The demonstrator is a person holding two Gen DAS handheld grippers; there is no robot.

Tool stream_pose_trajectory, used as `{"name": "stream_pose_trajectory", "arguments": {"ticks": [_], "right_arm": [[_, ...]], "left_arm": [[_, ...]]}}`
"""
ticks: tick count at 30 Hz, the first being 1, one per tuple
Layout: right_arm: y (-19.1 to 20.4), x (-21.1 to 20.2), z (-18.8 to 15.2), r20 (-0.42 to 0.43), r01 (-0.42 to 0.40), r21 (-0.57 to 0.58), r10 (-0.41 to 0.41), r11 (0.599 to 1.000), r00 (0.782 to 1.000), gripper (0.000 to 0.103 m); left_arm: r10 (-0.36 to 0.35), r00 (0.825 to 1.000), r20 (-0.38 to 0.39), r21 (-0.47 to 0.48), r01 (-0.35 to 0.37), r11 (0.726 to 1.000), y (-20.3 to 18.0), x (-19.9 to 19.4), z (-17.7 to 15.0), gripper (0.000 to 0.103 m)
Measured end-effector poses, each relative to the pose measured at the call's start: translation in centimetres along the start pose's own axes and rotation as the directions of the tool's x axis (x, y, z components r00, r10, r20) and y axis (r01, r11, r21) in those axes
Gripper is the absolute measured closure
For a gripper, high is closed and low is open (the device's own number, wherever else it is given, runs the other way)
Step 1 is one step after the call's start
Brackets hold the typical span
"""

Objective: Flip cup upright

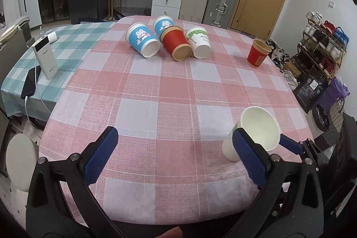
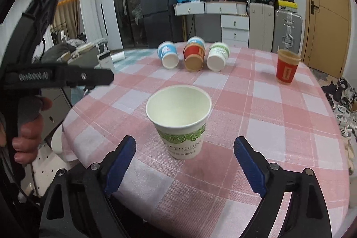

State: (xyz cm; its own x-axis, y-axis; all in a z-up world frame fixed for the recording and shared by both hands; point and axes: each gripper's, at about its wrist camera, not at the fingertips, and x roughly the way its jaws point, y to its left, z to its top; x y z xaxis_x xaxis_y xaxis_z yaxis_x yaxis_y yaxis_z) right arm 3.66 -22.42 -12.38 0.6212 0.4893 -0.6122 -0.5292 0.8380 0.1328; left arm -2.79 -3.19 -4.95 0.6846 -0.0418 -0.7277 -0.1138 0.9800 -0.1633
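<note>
A white paper cup with green print stands upright on the pink checked tablecloth, between and just beyond the fingers of my right gripper, which is open and not touching it. The same cup shows at the right in the left wrist view, behind one finger. My left gripper is open and empty over the near part of the table. At the far side several cups lie on their sides: two blue, one red, one white and green. A red cup stands upright at the right.
A power bank and a phone with cables lie on the green checked cloth at the left. Suitcases, drawers and a door stand beyond the table. A shoe rack is at the right. The table's near edge is just below the grippers.
</note>
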Motion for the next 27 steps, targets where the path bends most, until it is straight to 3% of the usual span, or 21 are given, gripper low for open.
{"name": "stream_pose_trajectory", "arguments": {"ticks": [4, 8, 17, 27], "right_arm": [[-0.1, -3.2, 1.1, 0.087, 0.023, 0.031, -0.026, 0.999, 0.996, 0.006], [-0.4, -6.1, 2.5, 0.156, -0.005, 0.076, -0.007, 0.997, 0.988, 0.003], [-0.8, -8.9, 4.6, 0.192, -0.100, 0.173, 0.066, 0.980, 0.979, 0.000], [0.5, -9.2, 4.7, 0.188, -0.069, 0.129, 0.044, 0.989, 0.981, 0.000]], "left_arm": [[-0.017, 1.000, 0.021, 0.024, 0.016, 1.000, -1.1, -1.3, -0.3, 0.001], [-0.036, 0.998, 0.049, 0.043, 0.033, 0.999, -2.2, -2.6, -0.4, 0.001], [-0.078, 0.989, 0.127, 0.099, 0.066, 0.993, -4.7, -5.7, -0.6, 0.001], [-0.078, 0.983, 0.165, 0.095, 0.063, 0.994, -4.5, -7.4, -1.3, 0.001]]}}
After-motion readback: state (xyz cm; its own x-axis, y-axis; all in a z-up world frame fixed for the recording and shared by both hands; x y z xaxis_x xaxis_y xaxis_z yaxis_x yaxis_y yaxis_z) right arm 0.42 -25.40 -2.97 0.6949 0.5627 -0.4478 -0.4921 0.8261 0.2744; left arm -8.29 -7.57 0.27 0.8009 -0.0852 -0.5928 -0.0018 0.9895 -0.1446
